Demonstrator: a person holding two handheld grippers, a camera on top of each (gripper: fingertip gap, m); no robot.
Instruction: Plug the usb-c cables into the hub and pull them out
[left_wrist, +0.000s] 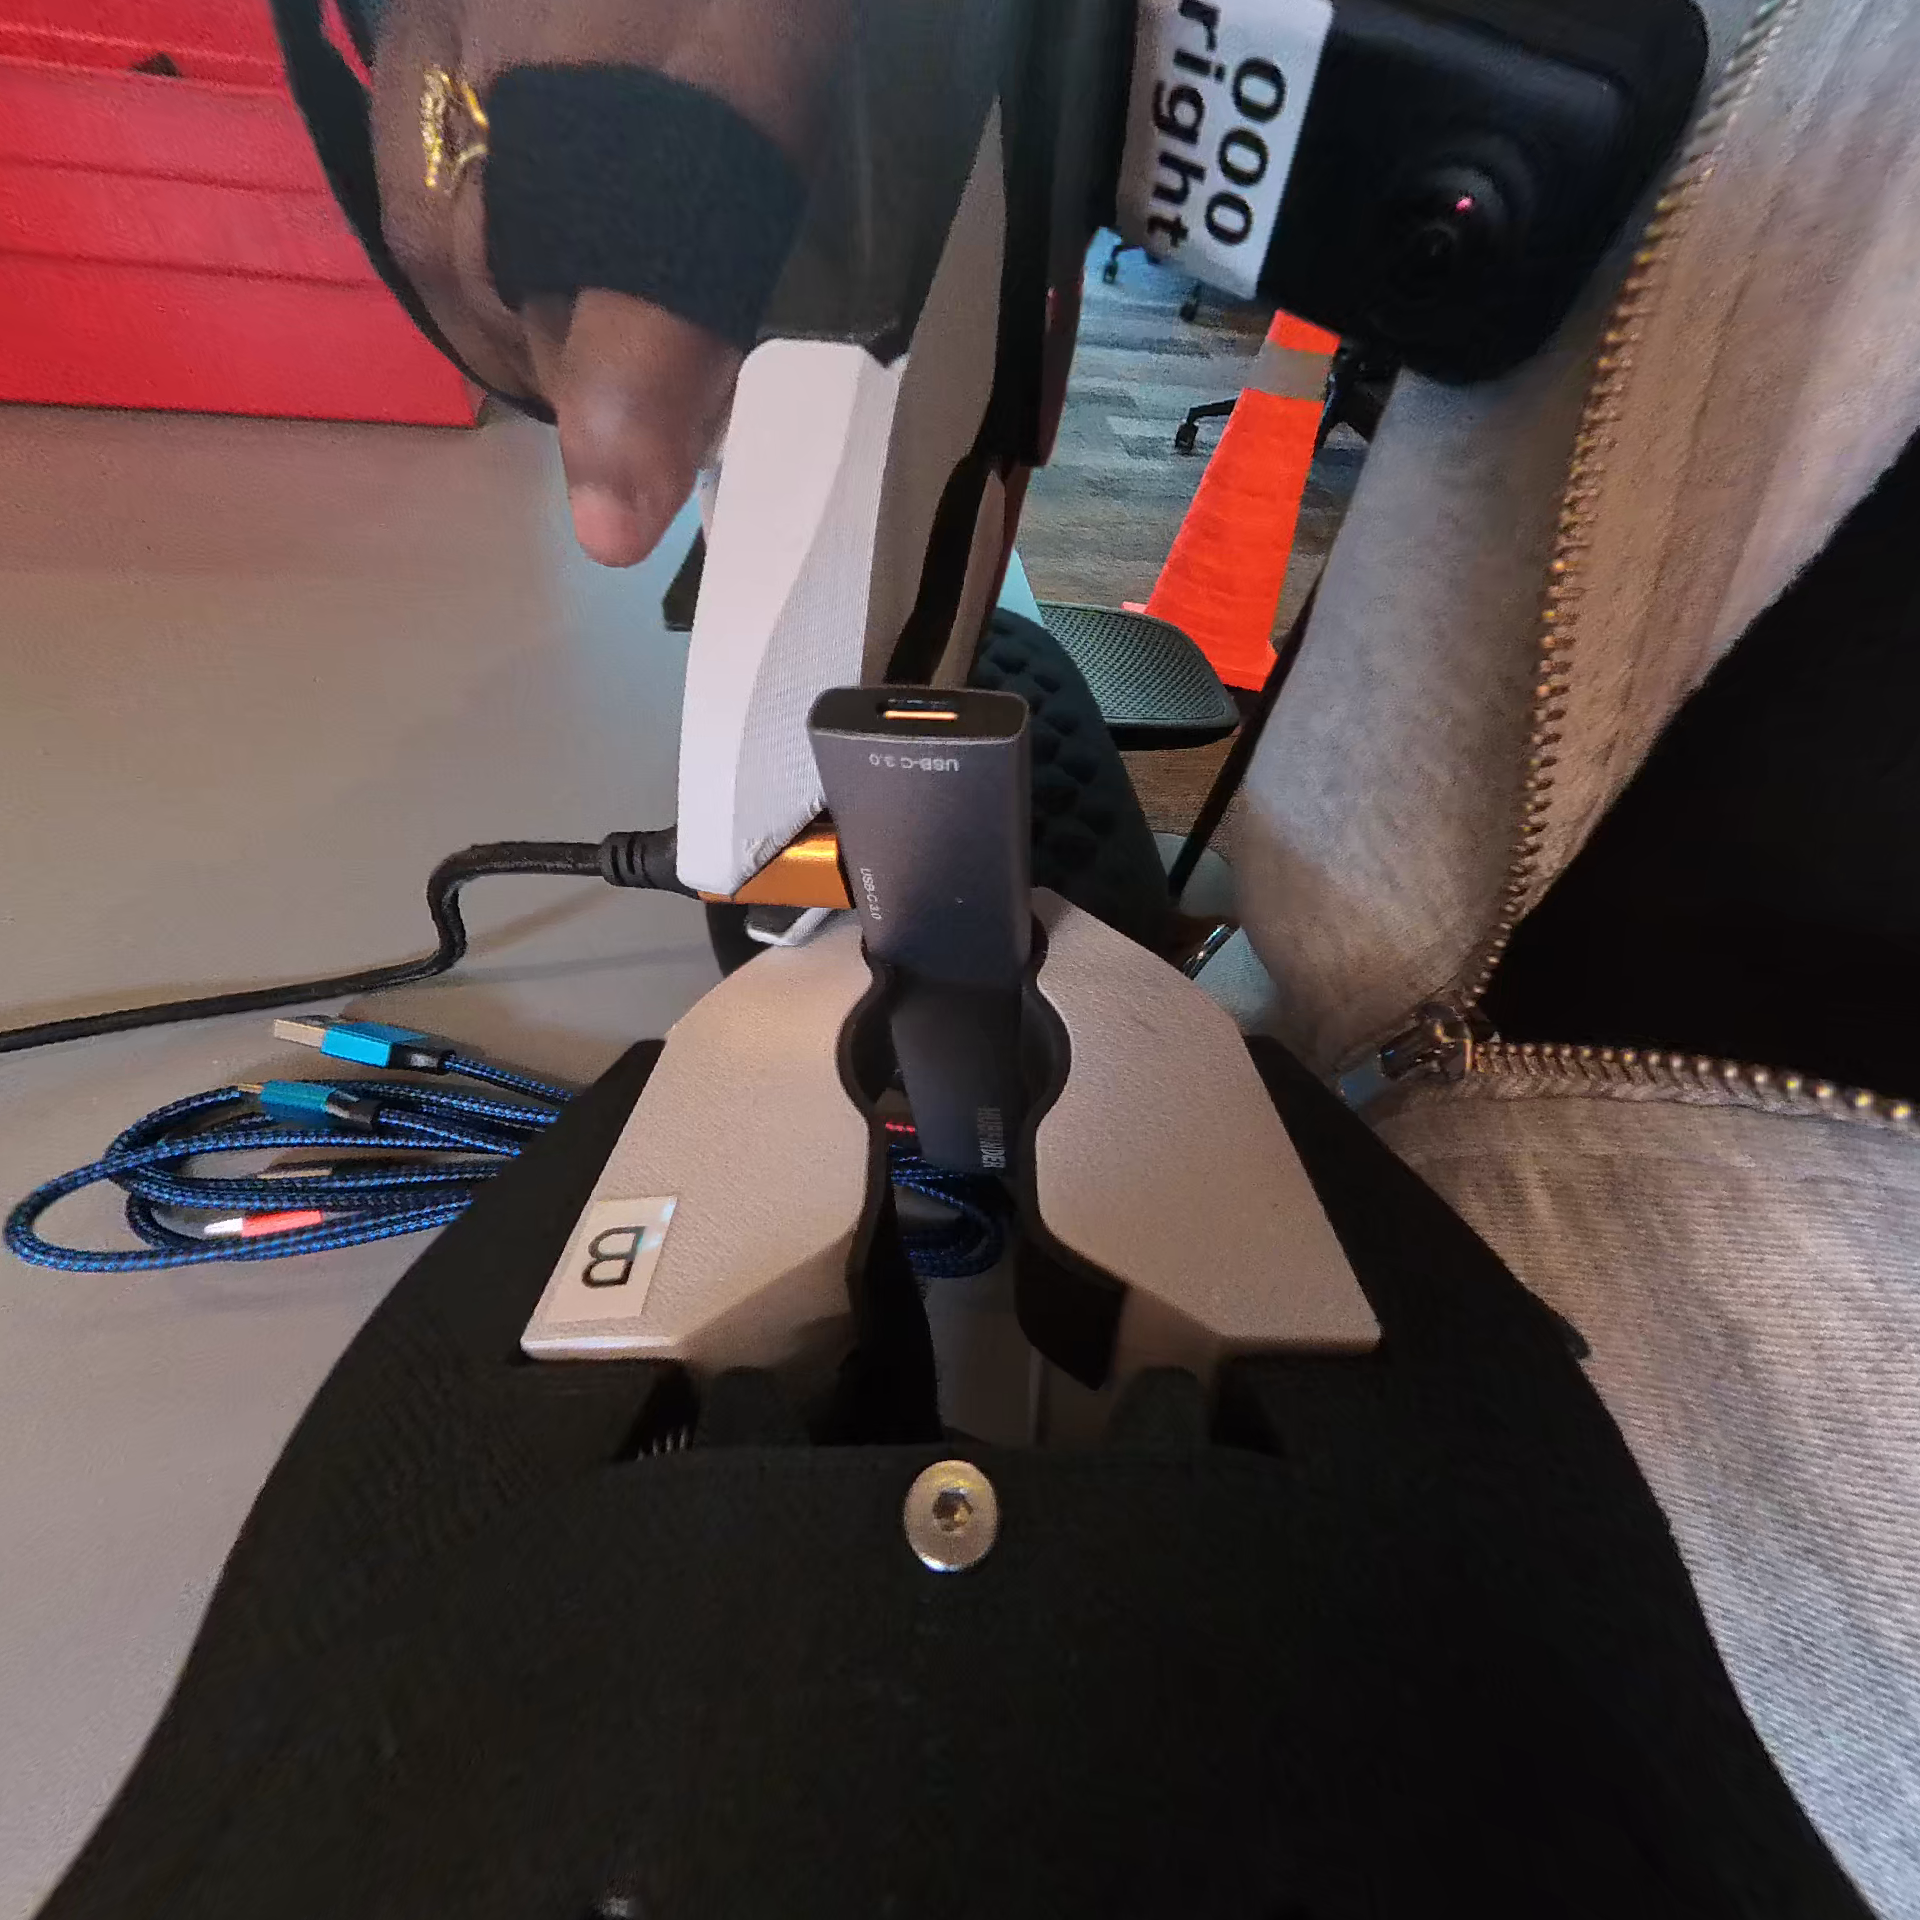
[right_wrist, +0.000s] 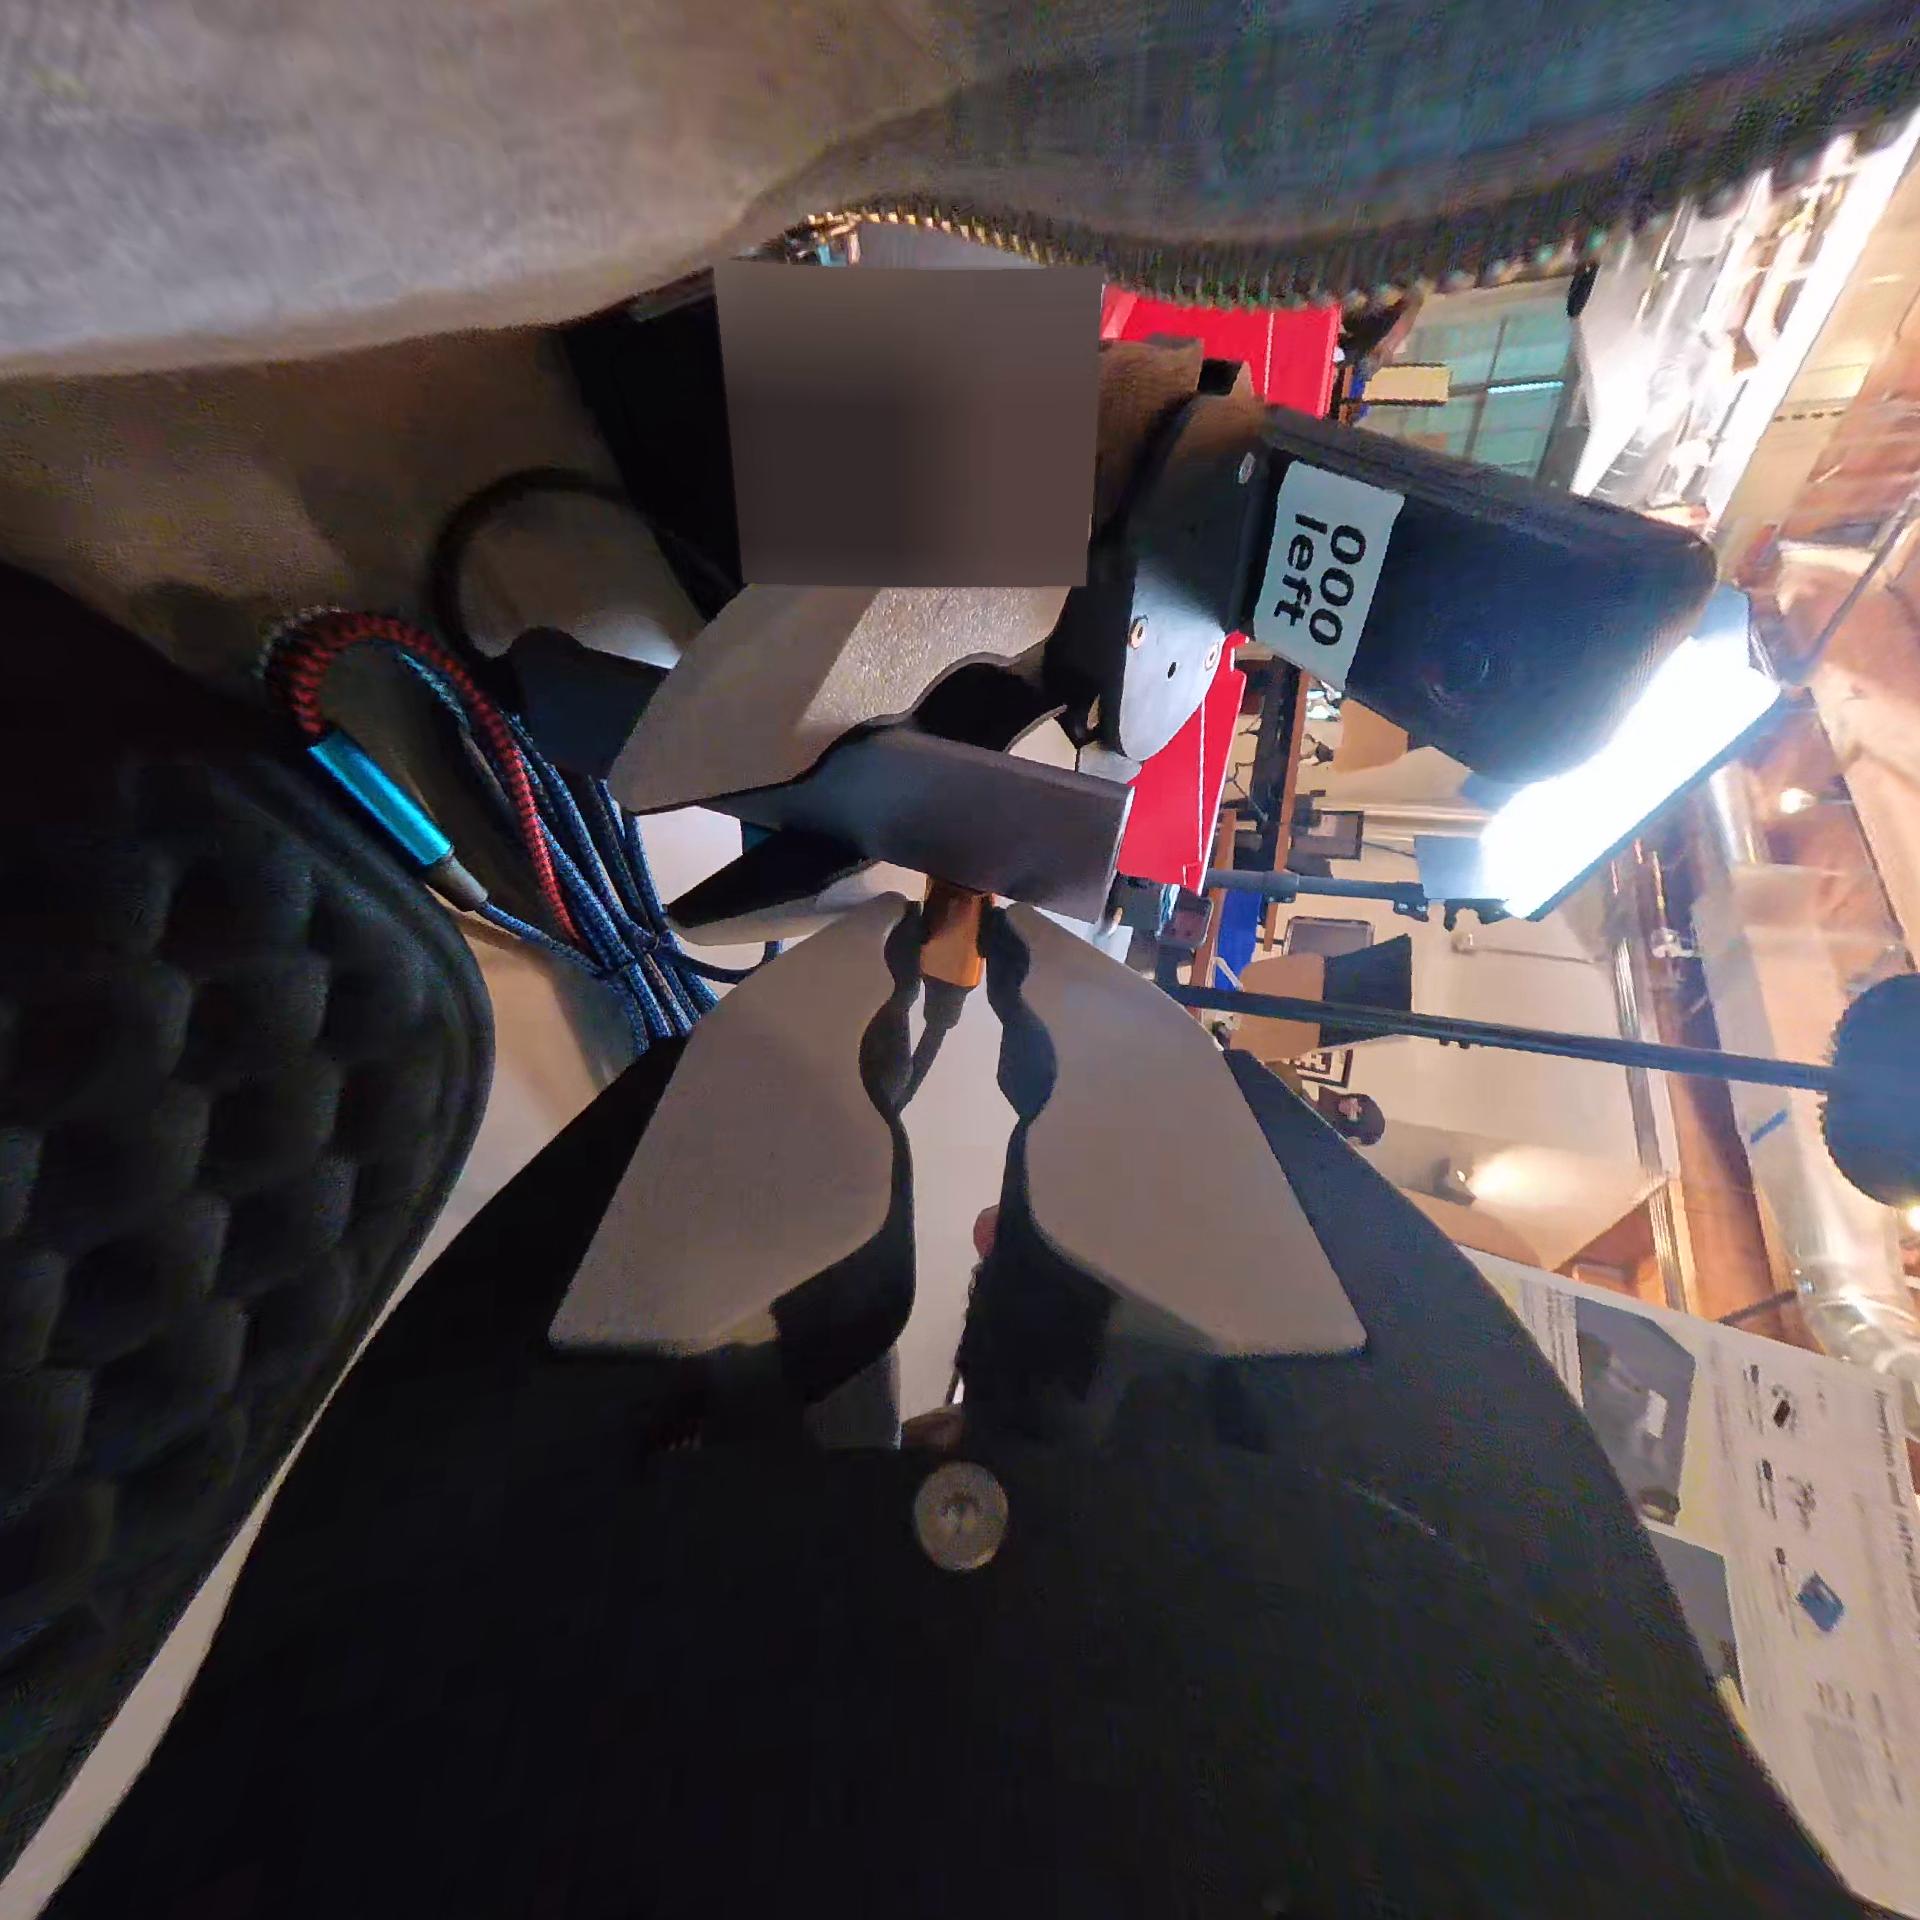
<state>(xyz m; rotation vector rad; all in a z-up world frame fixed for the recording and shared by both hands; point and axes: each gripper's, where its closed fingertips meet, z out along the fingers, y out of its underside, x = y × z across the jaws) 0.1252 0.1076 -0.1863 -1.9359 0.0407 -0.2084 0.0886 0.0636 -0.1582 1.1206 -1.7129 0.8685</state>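
Note:
My left gripper (left_wrist: 951, 966) is shut on the dark grey hub (left_wrist: 930, 831) and holds it upright above the table, an open port on its top end. My right gripper (right_wrist: 951, 925) is shut on the orange plug (right_wrist: 951, 940) of a black cable (left_wrist: 457, 914). The plug meets the hub's side (right_wrist: 977, 821); I cannot tell how deep it sits. In the left wrist view the right gripper's white finger (left_wrist: 790, 623) covers most of the orange plug (left_wrist: 795, 878). The left gripper also shows in the right wrist view (right_wrist: 831, 686).
A bundle of blue braided cables (left_wrist: 260, 1174) with blue and red plugs lies on the grey table (left_wrist: 260, 675) at the left; it also shows in the right wrist view (right_wrist: 582, 862). A person's grey zipped jacket (left_wrist: 1558, 727) is close at the right. A black padded pouch (right_wrist: 208, 1091) lies nearby.

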